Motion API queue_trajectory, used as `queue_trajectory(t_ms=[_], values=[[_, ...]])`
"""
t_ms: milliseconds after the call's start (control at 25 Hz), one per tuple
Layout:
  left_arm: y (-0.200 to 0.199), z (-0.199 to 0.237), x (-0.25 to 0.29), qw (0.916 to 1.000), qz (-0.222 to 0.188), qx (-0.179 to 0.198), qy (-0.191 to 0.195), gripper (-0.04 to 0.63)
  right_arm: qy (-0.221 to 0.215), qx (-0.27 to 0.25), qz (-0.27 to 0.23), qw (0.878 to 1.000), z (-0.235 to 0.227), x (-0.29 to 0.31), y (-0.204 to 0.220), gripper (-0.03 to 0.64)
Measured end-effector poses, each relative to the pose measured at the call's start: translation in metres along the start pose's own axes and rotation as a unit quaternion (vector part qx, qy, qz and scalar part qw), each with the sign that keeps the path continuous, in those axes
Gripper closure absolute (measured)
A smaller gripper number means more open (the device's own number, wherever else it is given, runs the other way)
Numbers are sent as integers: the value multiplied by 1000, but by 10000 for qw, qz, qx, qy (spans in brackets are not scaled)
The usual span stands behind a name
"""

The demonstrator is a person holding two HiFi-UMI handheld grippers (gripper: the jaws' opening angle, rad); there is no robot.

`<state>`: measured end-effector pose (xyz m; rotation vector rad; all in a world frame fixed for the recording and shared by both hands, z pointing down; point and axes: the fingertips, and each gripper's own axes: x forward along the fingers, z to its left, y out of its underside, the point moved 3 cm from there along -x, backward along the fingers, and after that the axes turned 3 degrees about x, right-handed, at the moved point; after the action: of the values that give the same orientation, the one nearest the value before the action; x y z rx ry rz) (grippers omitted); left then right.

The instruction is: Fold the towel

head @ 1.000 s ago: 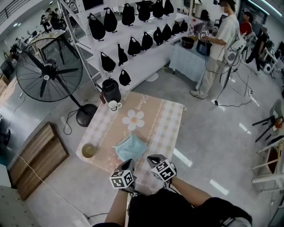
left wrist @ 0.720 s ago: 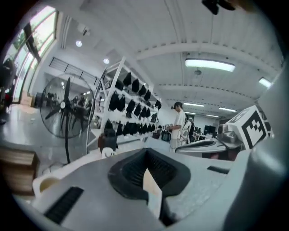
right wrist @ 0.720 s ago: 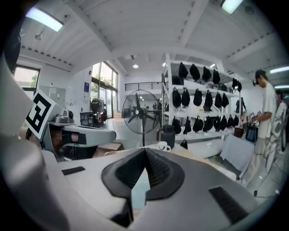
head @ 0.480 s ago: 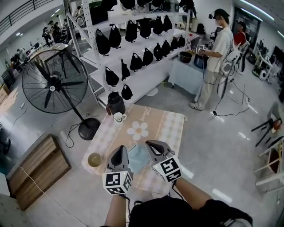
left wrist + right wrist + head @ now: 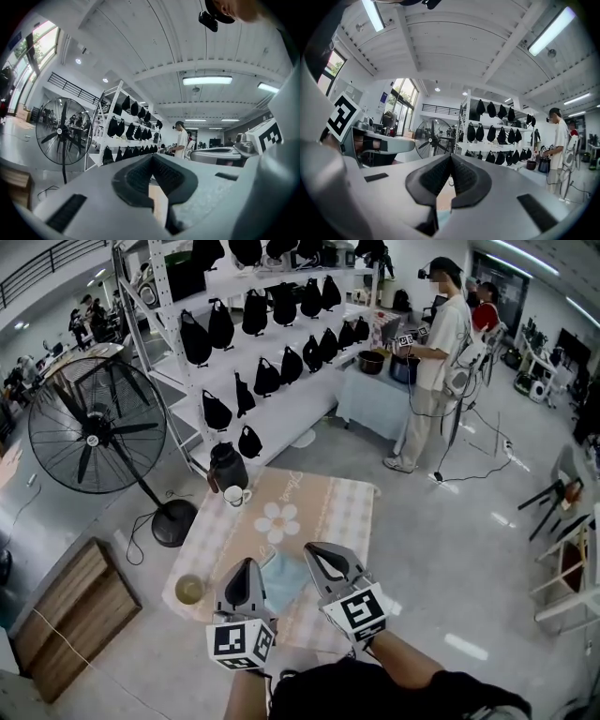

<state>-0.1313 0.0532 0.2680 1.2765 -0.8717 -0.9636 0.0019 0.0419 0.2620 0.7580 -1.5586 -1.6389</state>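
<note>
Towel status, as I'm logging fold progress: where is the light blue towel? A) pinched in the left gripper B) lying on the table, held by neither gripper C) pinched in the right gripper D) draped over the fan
B: the towel lies on the table, while the left gripper and the right gripper each show jaws shut together with nothing between them.

Scene was bright & even, lit by ceiling strip lights point(image 5: 207, 80) plus daylight thru windows point(image 5: 404, 96). Both gripper views were fisheye w/ black corners; close foreground was blurry
</note>
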Motion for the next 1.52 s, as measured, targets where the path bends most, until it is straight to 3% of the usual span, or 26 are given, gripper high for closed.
queue_trajectory(t_ms=[1520], values=[[5, -28, 2, 9999, 36, -15, 165, 591, -160, -212, 48, 9996, -6, -19, -1, 615]])
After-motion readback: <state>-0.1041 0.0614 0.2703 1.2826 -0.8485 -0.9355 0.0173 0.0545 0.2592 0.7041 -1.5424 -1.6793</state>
